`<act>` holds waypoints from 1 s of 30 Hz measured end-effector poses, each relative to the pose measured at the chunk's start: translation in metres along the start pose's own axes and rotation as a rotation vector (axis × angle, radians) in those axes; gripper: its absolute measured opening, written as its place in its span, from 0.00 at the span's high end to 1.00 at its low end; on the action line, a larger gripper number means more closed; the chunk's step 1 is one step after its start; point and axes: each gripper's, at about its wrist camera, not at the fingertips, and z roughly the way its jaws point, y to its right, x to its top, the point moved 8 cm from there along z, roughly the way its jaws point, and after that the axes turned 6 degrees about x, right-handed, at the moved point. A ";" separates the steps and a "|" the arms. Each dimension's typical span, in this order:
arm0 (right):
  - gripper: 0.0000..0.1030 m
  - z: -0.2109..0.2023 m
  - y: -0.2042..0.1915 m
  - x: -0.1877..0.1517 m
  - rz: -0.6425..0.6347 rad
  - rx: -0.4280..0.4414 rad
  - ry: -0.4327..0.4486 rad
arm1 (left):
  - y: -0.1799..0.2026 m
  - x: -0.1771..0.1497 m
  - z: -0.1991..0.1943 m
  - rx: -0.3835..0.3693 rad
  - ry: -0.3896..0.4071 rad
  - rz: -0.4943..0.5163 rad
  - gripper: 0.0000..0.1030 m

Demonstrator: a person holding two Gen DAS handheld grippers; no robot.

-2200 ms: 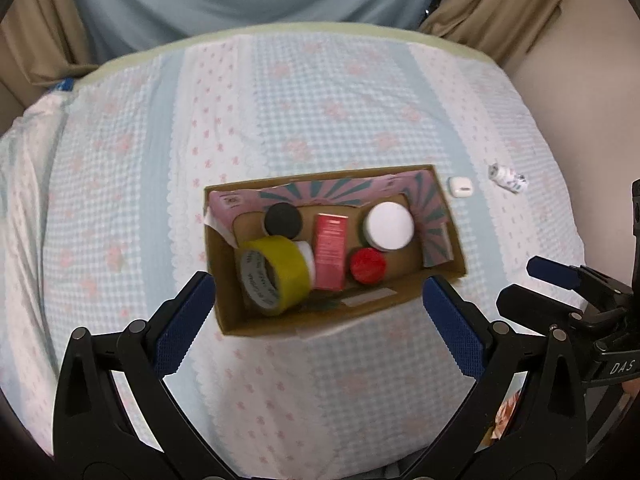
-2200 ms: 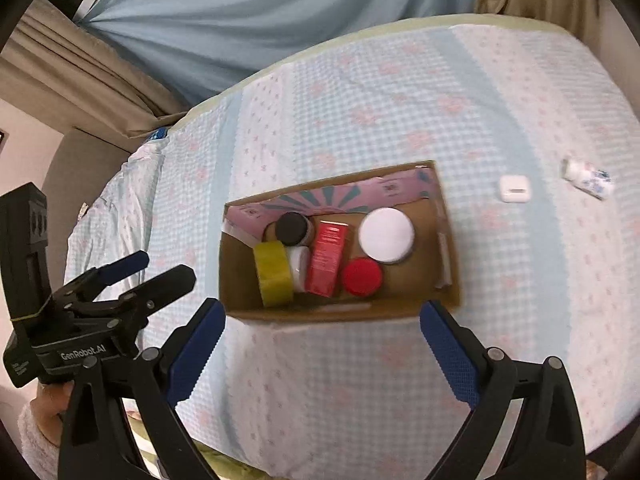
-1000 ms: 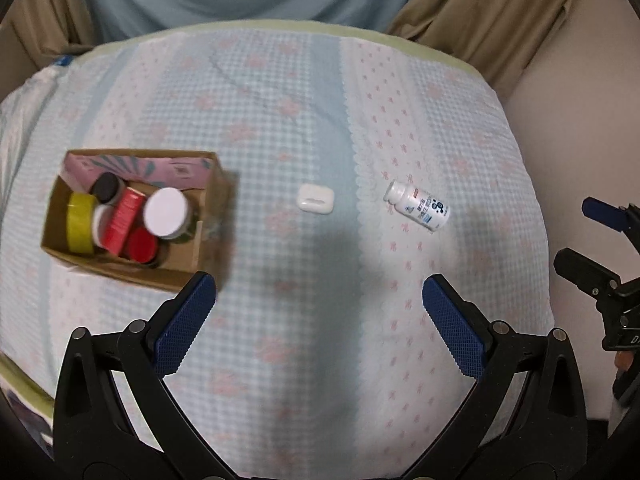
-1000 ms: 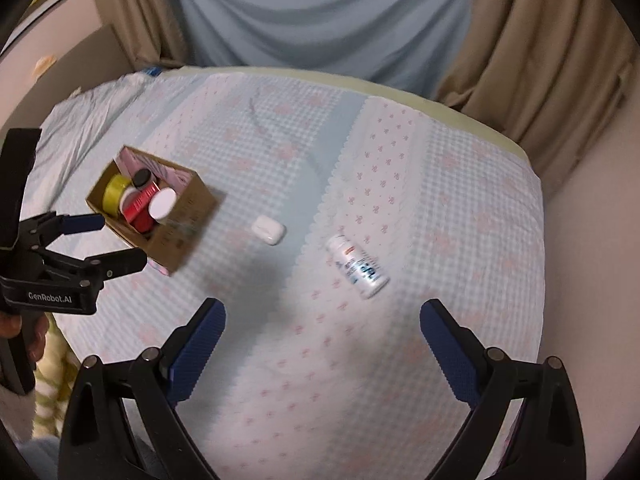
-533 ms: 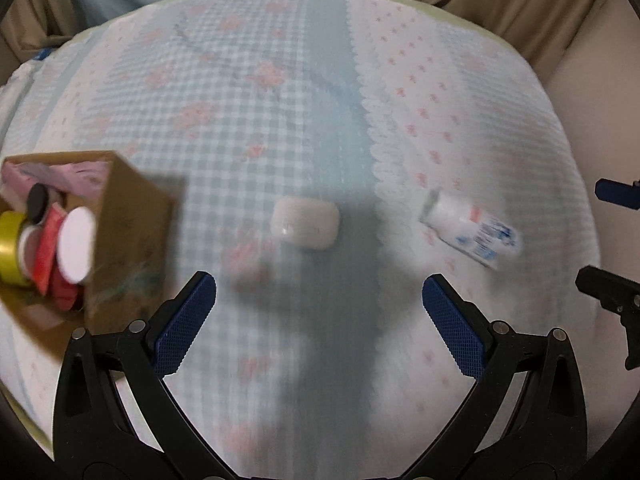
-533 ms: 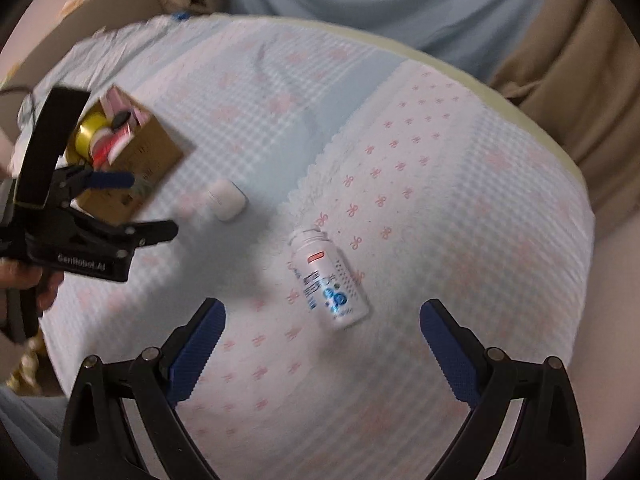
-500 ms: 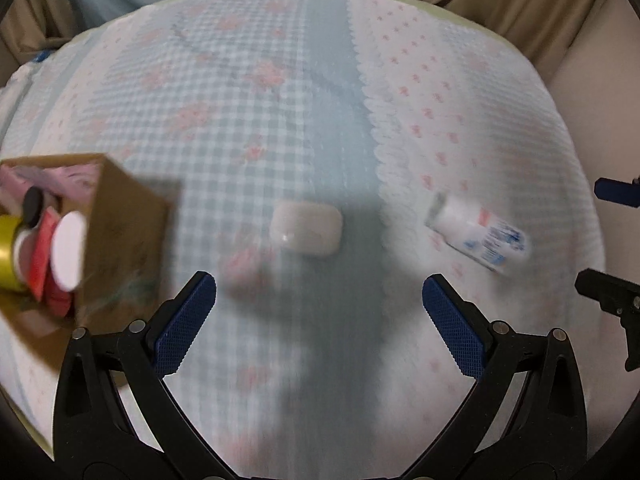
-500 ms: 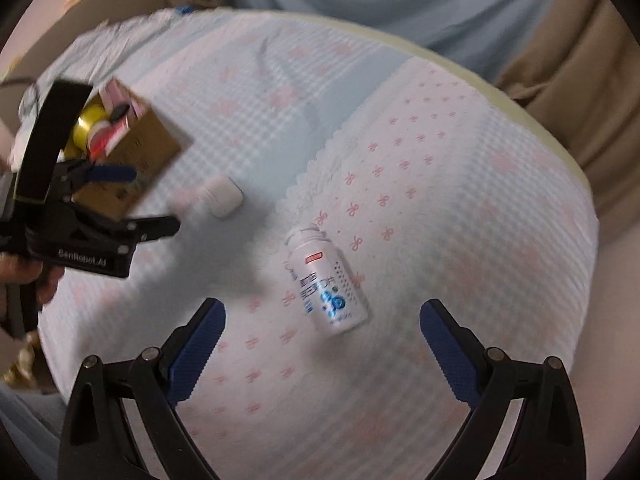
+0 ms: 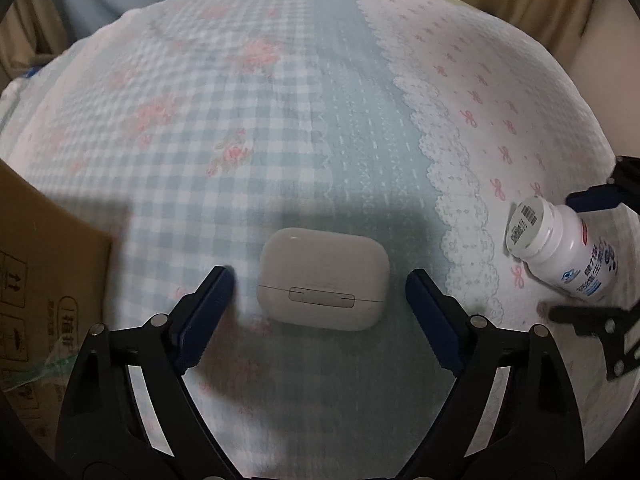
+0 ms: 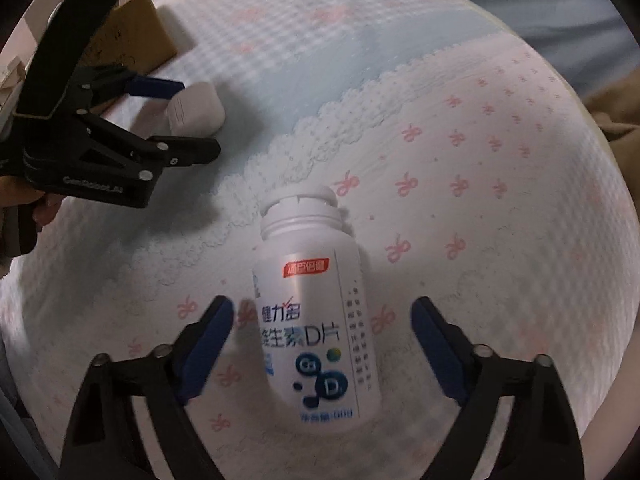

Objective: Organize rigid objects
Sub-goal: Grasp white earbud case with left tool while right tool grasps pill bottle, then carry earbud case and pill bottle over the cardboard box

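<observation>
A white earbud case [image 9: 323, 279] lies on the patterned cloth, between the two blue pads of my open left gripper [image 9: 318, 294]; the pads stand apart from its sides. A white vitamin bottle [image 10: 314, 312] lies on its side on the cloth, cap pointing away, between the pads of my open right gripper [image 10: 322, 330], which do not touch it. The bottle also shows in the left wrist view [image 9: 560, 248] with the right gripper's fingers around it. The case also shows in the right wrist view [image 10: 196, 110], with the left gripper [image 10: 168, 120] around it.
The cardboard box [image 9: 44, 280] stands at the left, close to my left gripper; its corner shows in the right wrist view [image 10: 136, 36]. The cloth-covered table [image 9: 280, 120] curves away to curtains behind. The table edge runs close on the right.
Both grippers have moved down and forward from above the box. The left now straddles the earbud case, the right straddles the bottle. Both stay open.
</observation>
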 end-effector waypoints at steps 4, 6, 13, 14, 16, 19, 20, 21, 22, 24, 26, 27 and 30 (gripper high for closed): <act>0.53 0.006 -0.002 0.001 0.000 0.038 -0.032 | -0.001 0.002 -0.002 -0.008 0.004 0.002 0.43; 0.53 0.005 -0.003 0.001 -0.007 0.025 -0.038 | -0.001 0.005 -0.001 -0.018 -0.009 0.004 0.44; 0.54 0.008 -0.013 0.004 0.009 0.005 -0.044 | -0.003 0.004 -0.007 -0.030 -0.006 -0.009 0.44; 0.54 0.007 -0.014 0.004 0.015 0.001 -0.040 | -0.003 0.005 -0.008 -0.032 -0.003 -0.015 0.44; 0.54 0.006 -0.017 0.007 0.022 -0.004 -0.036 | -0.005 0.006 -0.013 -0.032 0.007 -0.023 0.44; 0.54 -0.003 -0.020 0.009 0.052 -0.003 -0.023 | -0.006 0.009 -0.022 -0.040 0.022 -0.030 0.44; 0.54 -0.005 -0.021 0.008 0.062 -0.003 -0.019 | -0.006 0.010 -0.025 -0.042 0.028 -0.031 0.44; 0.54 -0.008 -0.022 0.007 0.075 -0.001 -0.015 | -0.006 0.011 -0.029 -0.045 0.032 -0.032 0.44; 0.54 -0.011 -0.023 0.007 0.090 0.002 -0.009 | -0.007 0.011 -0.032 -0.047 0.037 -0.033 0.44; 0.54 -0.018 -0.027 0.009 0.117 0.008 0.007 | -0.008 0.014 -0.042 -0.051 0.049 -0.035 0.44; 0.54 -0.026 -0.030 0.011 0.143 0.009 0.022 | -0.009 0.016 -0.052 -0.055 0.062 -0.040 0.44; 0.54 -0.030 -0.031 0.011 0.156 0.011 0.030 | -0.010 0.017 -0.057 -0.058 0.068 -0.043 0.44; 0.54 -0.046 -0.034 0.011 0.196 0.019 0.061 | -0.014 0.019 -0.078 -0.065 0.091 -0.052 0.44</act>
